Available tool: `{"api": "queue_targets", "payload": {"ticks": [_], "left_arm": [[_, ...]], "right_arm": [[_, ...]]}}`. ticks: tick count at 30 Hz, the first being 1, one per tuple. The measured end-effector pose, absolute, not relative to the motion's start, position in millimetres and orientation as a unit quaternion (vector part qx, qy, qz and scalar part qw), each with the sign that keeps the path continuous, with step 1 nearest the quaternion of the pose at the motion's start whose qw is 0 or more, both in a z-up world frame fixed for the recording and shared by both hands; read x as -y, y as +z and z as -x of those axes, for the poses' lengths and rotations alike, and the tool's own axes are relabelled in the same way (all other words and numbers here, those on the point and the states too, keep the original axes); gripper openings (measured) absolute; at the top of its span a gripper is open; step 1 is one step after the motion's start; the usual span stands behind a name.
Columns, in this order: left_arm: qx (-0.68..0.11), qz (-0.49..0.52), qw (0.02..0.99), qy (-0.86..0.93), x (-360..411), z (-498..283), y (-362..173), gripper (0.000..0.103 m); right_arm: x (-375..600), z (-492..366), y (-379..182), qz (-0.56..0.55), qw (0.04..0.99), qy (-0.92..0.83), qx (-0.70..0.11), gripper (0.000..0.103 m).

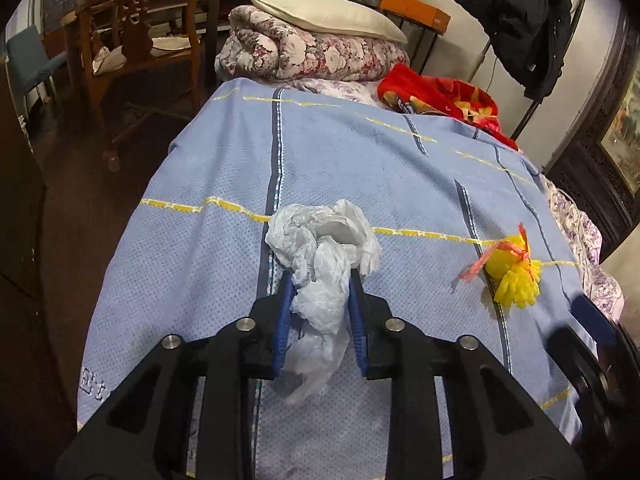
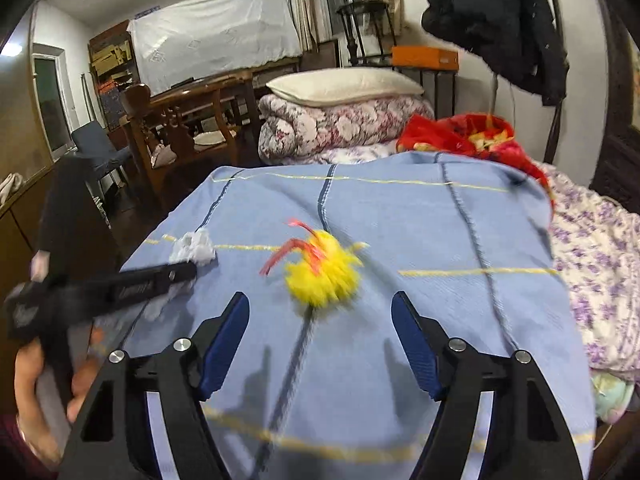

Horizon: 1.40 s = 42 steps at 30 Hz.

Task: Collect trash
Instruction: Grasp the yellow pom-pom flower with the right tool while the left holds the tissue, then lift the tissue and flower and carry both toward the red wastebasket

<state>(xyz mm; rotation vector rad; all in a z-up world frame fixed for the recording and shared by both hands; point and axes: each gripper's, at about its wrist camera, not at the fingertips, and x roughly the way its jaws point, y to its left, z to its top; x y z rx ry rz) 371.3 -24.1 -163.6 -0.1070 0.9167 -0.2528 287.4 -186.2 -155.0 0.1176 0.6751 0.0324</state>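
A crumpled white plastic bag [image 1: 324, 256] lies on the blue bedspread [image 1: 360, 152], and my left gripper [image 1: 322, 276] is shut on it, its blue pads [image 1: 357, 312] pressing the bag's middle. To the right lies a yellow foam net with a red strip [image 1: 514, 272]. In the right wrist view the same yellow net [image 2: 324, 272] sits just ahead of my right gripper [image 2: 320, 300], which stands open with nothing between its fingers. The left gripper [image 2: 192, 270] and the white bag [image 2: 194, 248] show at the left there, held by a person's hand [image 2: 32, 392].
A folded floral quilt [image 1: 312, 52] with a pillow [image 1: 324, 14] and a red blanket [image 1: 440, 96] lie at the bed's far end. Wooden chairs [image 1: 132, 44] stand left of the bed. A dark jacket [image 1: 516, 12] hangs at the right. The bed drops off at the left edge.
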Motion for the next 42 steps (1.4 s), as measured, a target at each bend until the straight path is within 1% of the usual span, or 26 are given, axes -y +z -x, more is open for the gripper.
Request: {"api": "queue_targets", "payload": {"ticks": [1,3,4,5,6,8,10,18,21,23,24,25,26,27,31,35,37,42], "left_arm": [[-0.44,0.051,0.888,-0.124,24.9,-372.0,-163.8,0.035],[-0.441,0.051,0.886,-0.131,27.3,-372.0,-163.4,0.046],[-0.442,0.053,0.885,-0.136,28.7,-372.4,-163.0,0.049],[-0.442,0.054,0.884,-0.139,29.5,-372.5,-162.8,0.055],[-0.443,0.055,0.884,-0.139,30.0,-372.9,-162.1,0.06],[-0.442,0.059,0.886,-0.129,28.1,-375.0,-160.8,0.062],[-0.438,0.073,0.887,-0.127,22.8,-377.8,-157.7,0.062],[-0.427,0.116,0.887,-0.132,9.0,-386.3,-150.9,0.062],[-0.44,0.107,0.882,-0.129,13.6,-391.4,-159.4,0.062],[-0.436,0.08,0.889,-0.116,22.4,-391.6,-159.9,0.062],[-0.435,0.072,0.89,-0.113,25.2,-391.4,-159.9,0.06],[-0.433,0.059,0.893,-0.106,29.6,-390.0,-159.6,0.054],[-0.431,0.047,0.896,-0.099,32.5,-388.5,-159.2,0.036],[-0.429,0.035,0.897,-0.097,36.4,-385.8,-157.6,0.024],[-0.38,0.015,0.918,-0.115,44.8,-359.5,-131.2,0.022],[-0.338,0.043,0.925,-0.168,46.2,-324.8,-101.5,0.022],[-0.313,0.037,0.932,-0.181,53.4,-300.3,-87.5,0.022],[-0.272,-0.008,0.948,-0.166,69.1,-217.2,-83.5,0.023]], "right_arm": [[184.6,-295.3,-156.7,-0.058,0.94,0.014,-0.335,0.072],[183.3,-312.5,-161.2,-0.064,0.934,0.012,-0.352,0.067],[184.3,-322.6,-164.6,-0.073,0.927,0.013,-0.367,0.064],[184.7,-328.0,-166.7,-0.079,0.924,0.012,-0.375,0.052],[189.3,-336.2,-171.6,-0.098,0.915,0.013,-0.391,0.032],[195.2,-337.8,-172.5,-0.12,0.914,0.017,-0.388,0.027],[198.6,-317.8,-163.7,-0.129,0.925,0.014,-0.357,0.027],[208.9,-231.1,-158.6,-0.142,0.94,0.027,-0.308,0.028],[215.2,-205.9,-161.0,-0.14,0.941,0.021,-0.308,0.028],[219.5,-198.7,-162.9,-0.143,0.938,0.022,-0.316,0.028],[220.3,-196.2,-163.0,-0.144,0.937,0.022,-0.318,0.028],[221.5,-193.1,-163.3,-0.144,0.936,0.022,-0.319,0.028],[222.1,-191.6,-163.0,-0.144,0.936,0.022,-0.319,0.028],[223.1,-188.9,-161.7,-0.146,0.937,0.022,-0.317,0.028],[227.0,-180.4,-158.4,-0.16,0.938,0.024,-0.307,0.028],[231.1,-168.8,-149.9,-0.167,0.939,0.028,-0.299,0.028],[233.4,-156.4,-141.7,-0.164,0.942,0.029,-0.29,0.028],[243.4,-122.0,-120.6,-0.152,0.95,0.03,-0.27,0.028]]}}
